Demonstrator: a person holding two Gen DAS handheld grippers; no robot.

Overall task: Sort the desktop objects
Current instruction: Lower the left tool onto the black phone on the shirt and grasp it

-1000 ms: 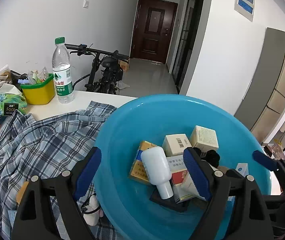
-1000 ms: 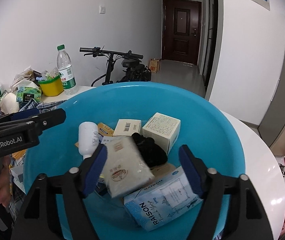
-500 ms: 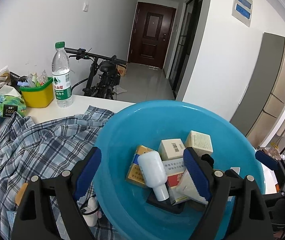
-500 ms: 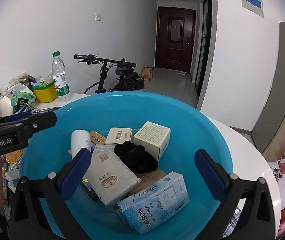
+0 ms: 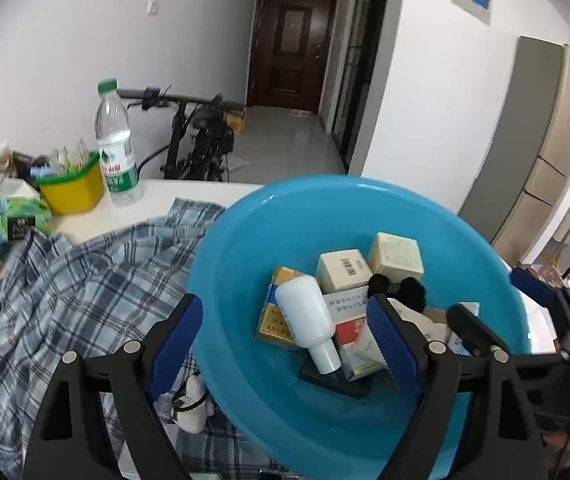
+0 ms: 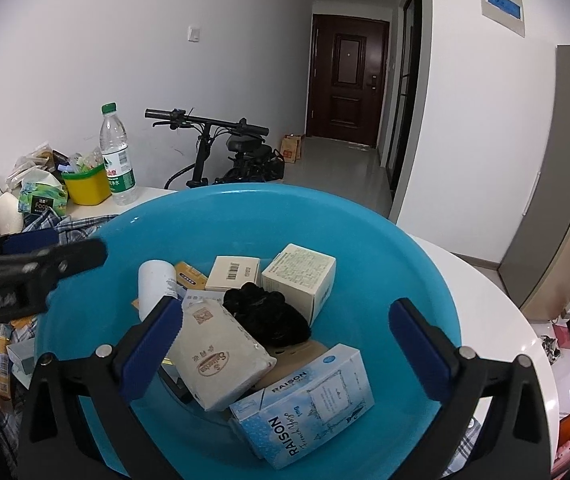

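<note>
In the blue basin [image 6: 365, 240] on the white tabletop [image 6: 497, 304] lie the sorted things: a white bottle [image 5: 307, 310], two cream boxes, a black scrunchie [image 6: 265, 314], a tissue pack [image 6: 217, 354] and a RAISON box [image 6: 305, 400]. Both grippers hover above it, the right gripper [image 6: 285, 344] with fingers spread wide and empty, the left gripper [image 5: 285, 340] likewise open (holding nothing). A plaid shirt [image 5: 65, 292] lies beside the basin.
</note>
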